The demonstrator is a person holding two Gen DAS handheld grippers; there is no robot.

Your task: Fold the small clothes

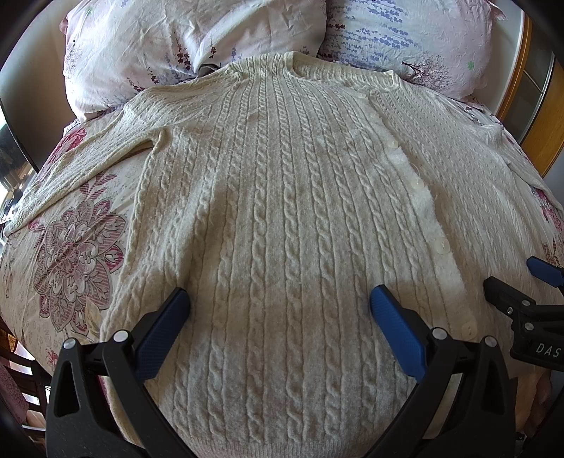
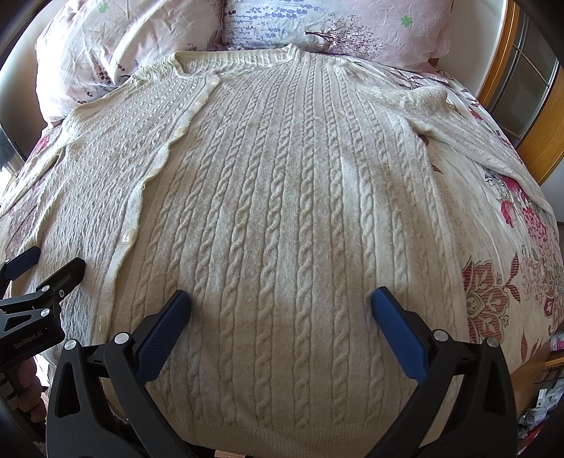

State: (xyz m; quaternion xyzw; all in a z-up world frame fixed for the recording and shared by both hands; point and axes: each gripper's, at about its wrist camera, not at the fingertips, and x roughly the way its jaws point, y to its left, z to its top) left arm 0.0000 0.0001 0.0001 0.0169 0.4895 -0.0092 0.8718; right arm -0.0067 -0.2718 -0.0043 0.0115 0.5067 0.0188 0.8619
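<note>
A cream cable-knit cardigan (image 1: 282,183) lies spread flat, front up, on a floral bed sheet (image 1: 70,246), collar toward the pillows, sleeves out to both sides. Its button band (image 1: 419,183) runs down the middle. My left gripper (image 1: 278,303) is open and empty, hovering over the left half near the hem. My right gripper (image 2: 280,303) is open and empty over the right half of the cardigan (image 2: 299,211). The right gripper also shows at the right edge of the left wrist view (image 1: 521,278). The left gripper shows at the left edge of the right wrist view (image 2: 46,260).
Two floral pillows (image 1: 197,38) (image 2: 335,24) lie at the head of the bed behind the collar. A wooden frame with glass panes (image 2: 528,81) stands at the right. The sheet (image 2: 493,246) shows beside the cardigan on the right.
</note>
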